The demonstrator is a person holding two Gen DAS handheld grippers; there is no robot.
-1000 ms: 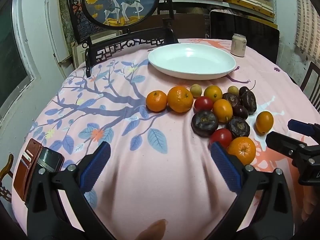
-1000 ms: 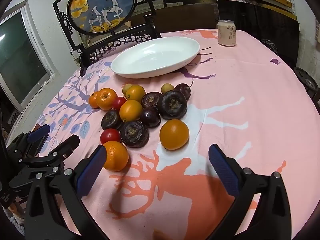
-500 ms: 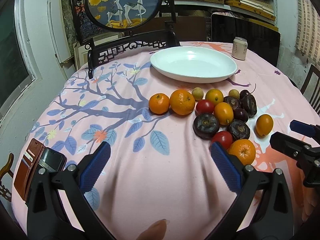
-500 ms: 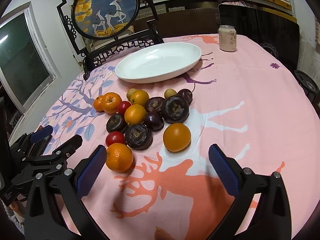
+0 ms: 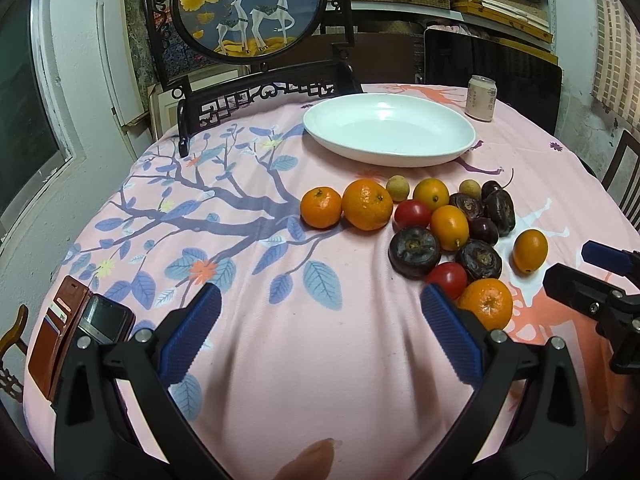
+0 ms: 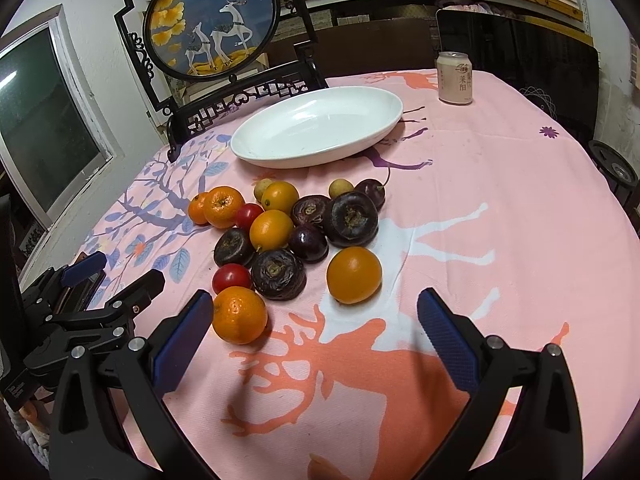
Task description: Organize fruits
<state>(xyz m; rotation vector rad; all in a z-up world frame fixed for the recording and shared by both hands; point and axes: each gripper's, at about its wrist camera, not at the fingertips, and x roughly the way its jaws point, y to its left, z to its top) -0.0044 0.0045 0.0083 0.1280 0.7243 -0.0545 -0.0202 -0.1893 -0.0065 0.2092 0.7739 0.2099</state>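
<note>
Hand-held gripper (image 5: 320,320) and its twin (image 6: 316,322) both spread, nearest tangerine (image 5: 486,303) half-hidden.

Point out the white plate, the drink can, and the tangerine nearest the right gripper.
white plate (image 6: 384,130): right wrist view, on its near rim.
drink can (image 6: 454,78): right wrist view, middle of its label.
nearest tangerine (image 6: 239,314): right wrist view, centre of its peel.
</note>
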